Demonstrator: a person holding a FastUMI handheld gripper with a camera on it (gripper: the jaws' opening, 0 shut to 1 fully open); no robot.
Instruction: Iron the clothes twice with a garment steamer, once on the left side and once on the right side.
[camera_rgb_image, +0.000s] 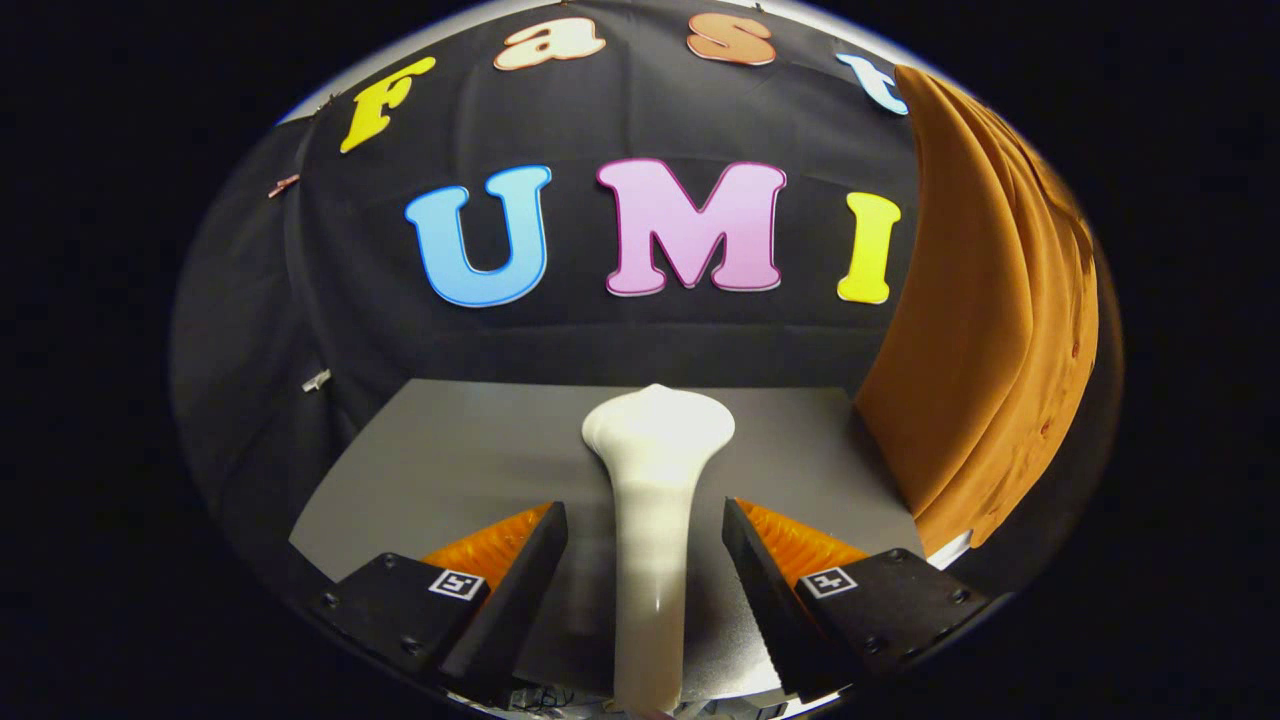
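Black cloth wall (620, 340) (grey tabletop (450, 450))

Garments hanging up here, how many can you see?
1: an orange garment hangs beyond the open gripper, off to the right of the white steamer between its fingers. Others may be hidden.

Garment steamer (655, 470): plain cream-white throughout, glossy, with no pattern, lying at centre frame between the spread fingers of the gripper (645, 545). Table surface (450, 450): uniform matte grey across the lower centre; each finger body carries a small black-and-white square marker (457, 584) at lower left and lower right. Hanging garment (985, 330): solid burnt orange at the right of the frame, unpatterned, against the black cloth wall (300, 300).
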